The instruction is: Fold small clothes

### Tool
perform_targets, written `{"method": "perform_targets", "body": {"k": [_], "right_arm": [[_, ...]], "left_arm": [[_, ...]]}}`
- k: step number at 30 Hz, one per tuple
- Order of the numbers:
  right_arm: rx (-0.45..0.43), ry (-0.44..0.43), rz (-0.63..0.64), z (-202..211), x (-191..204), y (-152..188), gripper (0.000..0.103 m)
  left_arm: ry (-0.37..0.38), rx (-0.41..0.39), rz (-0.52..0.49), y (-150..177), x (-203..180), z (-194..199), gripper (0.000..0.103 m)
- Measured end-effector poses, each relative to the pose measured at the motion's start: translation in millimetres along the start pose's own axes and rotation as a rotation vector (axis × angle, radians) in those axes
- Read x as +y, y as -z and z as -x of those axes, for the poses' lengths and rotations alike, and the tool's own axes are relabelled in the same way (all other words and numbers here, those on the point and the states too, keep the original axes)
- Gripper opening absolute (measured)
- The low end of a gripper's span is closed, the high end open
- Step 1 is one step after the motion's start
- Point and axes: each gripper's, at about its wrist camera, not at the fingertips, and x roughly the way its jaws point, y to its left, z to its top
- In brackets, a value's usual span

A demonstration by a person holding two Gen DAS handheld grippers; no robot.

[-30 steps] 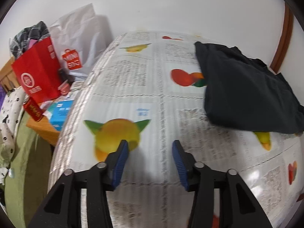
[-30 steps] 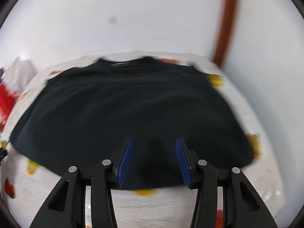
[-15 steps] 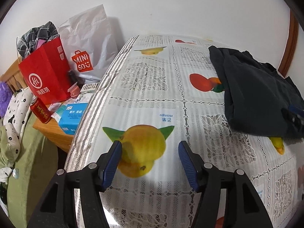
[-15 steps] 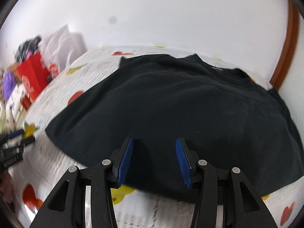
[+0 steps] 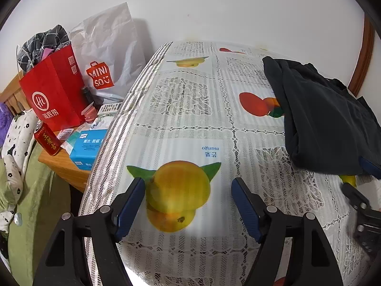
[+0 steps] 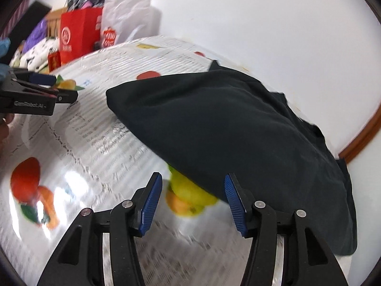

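A dark, nearly black garment [image 5: 326, 116] lies folded on the right side of the fruit-print lace tablecloth [image 5: 181, 124]; it also shows in the right wrist view [image 6: 238, 128]. My left gripper [image 5: 188, 188] is open and empty above a printed mango, well left of the garment. My right gripper [image 6: 193, 190] is open and empty at the garment's near edge, not touching it. The right gripper also shows at the right edge of the left wrist view [image 5: 364, 188], and the left gripper at the left of the right wrist view [image 6: 47, 88].
Left of the table stands a low wooden stand with a red paper bag [image 5: 52, 90], a white MINISO bag [image 5: 107, 57], a red can [image 5: 47, 138] and a blue box [image 5: 88, 147]. A white wall is behind. Spotted cloth [image 5: 14, 147] lies at far left.
The right gripper has swung left and drawn back from over the garment to its near edge. The left gripper has drawn back a little. Both stay open.
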Motion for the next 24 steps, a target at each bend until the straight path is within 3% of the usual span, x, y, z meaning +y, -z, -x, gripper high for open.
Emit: {"method": "perform_targets", "body": {"k": [8,14,16,18,19,24], "right_arm": [[-0.065,0.023,0.131,-24.4,31.8,-40.7,0.054],[-0.060,0.008,0.091,-40.3,35.8,-60.8,0.054],[-0.049,0.010,0.074,-44.9,36.3,-65.2,0.043],[-0.054,0.051,0.081,-46.2,38.7,-66.8,0.019],[-0.068,0.049,0.079,-43.9,37.9,-68.1,0.013],[-0.086,-0.071,-0.106,-28.2,1.6,-81.1,0.012]], "left_arm": [[0.009,0.005,0.005,-0.3,0.4,-1.5,0.079],[0.012,0.005,0.007,0.3,0.2,-1.7,0.079],[0.013,0.005,0.006,0.5,-0.3,-1.8,0.079],[0.013,0.005,0.007,0.5,0.6,-1.8,0.080],[0.013,0.005,0.007,0.5,0.3,-1.8,0.080],[0.012,0.005,0.005,0.6,-0.2,-2.0,0.080]]}}
